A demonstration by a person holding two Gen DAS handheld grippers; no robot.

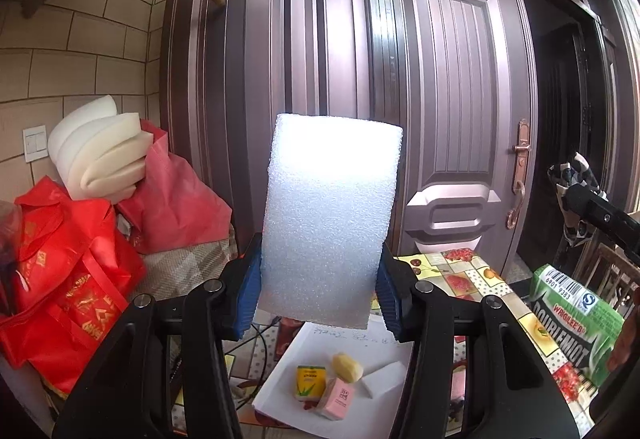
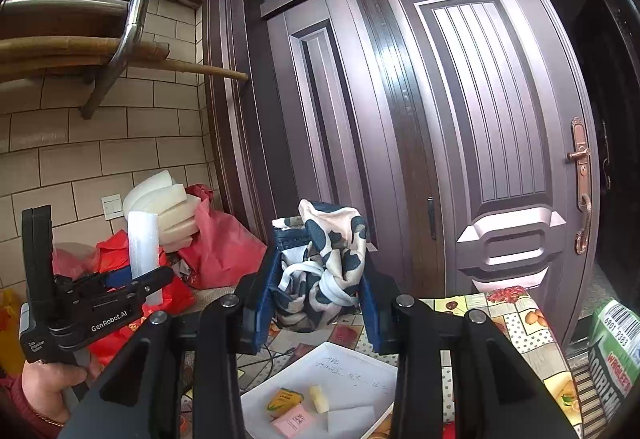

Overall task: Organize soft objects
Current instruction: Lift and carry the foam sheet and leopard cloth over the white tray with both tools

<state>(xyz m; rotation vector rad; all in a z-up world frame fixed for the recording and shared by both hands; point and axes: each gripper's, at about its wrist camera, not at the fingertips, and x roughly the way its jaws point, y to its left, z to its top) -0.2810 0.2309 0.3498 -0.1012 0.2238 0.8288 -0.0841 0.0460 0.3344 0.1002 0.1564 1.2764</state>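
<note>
Black arms with blue pads fill the bottom of both views. The left gripper [image 1: 318, 287] is clamped on a white foam block [image 1: 330, 219] with a bumpy skin. This block stands upright, its long side pointing up, high above the white paper sheet [image 1: 352, 411] on the table. The right gripper [image 2: 318, 295] is squeezed tight on a bunched-up cloth with dark blue and cream spots [image 2: 324, 263]. That cloth is also held up over the paper sheet.

On the paper sheet lie four small soft things: a yellow square block [image 1: 310, 381], a pink square block [image 1: 338, 397], a pale yellow sponge lump [image 1: 347, 367] and a white flat wedge [image 1: 382, 379]. They sit close together, below and in front of both grippers.

To the right of the paper sheet stands a green gum box [image 1: 576, 323]. I think it could be the bin for the soft things, but its inside is hidden. It lies nearer the right gripper, so the cloth likely has the shorter trip. Far left of the paper sheet, red bags [image 1: 76, 271] hold curved cream foam pads [image 1: 102, 155].
</note>
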